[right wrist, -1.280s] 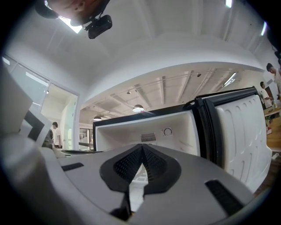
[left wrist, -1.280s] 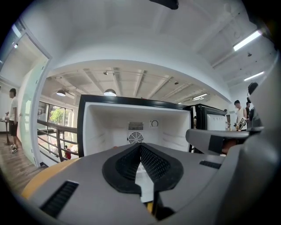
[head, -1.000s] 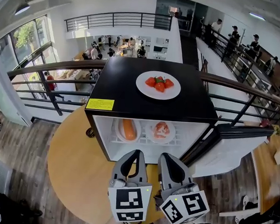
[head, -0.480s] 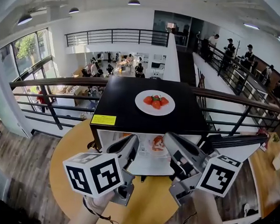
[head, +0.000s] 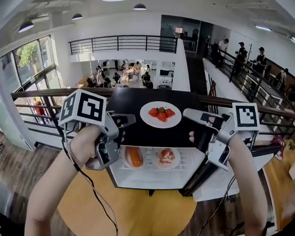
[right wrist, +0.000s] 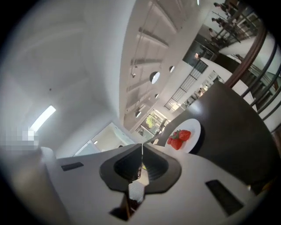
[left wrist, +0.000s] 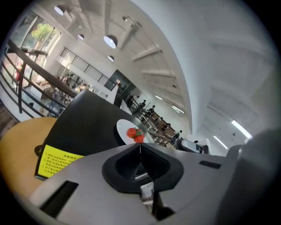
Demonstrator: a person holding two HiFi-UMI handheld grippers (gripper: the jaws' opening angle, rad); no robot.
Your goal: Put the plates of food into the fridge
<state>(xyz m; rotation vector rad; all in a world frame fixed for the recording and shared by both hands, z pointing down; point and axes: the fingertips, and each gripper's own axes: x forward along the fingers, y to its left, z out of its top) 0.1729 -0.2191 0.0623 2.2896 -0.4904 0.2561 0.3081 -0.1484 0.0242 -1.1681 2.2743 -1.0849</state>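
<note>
Strawberry plate [head: 160, 114]: stood at fridge [head: 137, 134] top centre, last outside, two plates [head: 133, 157] shelved within; left gripper [head: 126, 120] and right gripper [head: 188, 112] flanked it, jaws closed, empty; next move likely required opening jaws onto rim.

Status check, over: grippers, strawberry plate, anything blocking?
Left gripper shut, empty; right gripper shut, empty. Strawberry plate on fridge top, untouched. Door open, nothing blocking.
</note>
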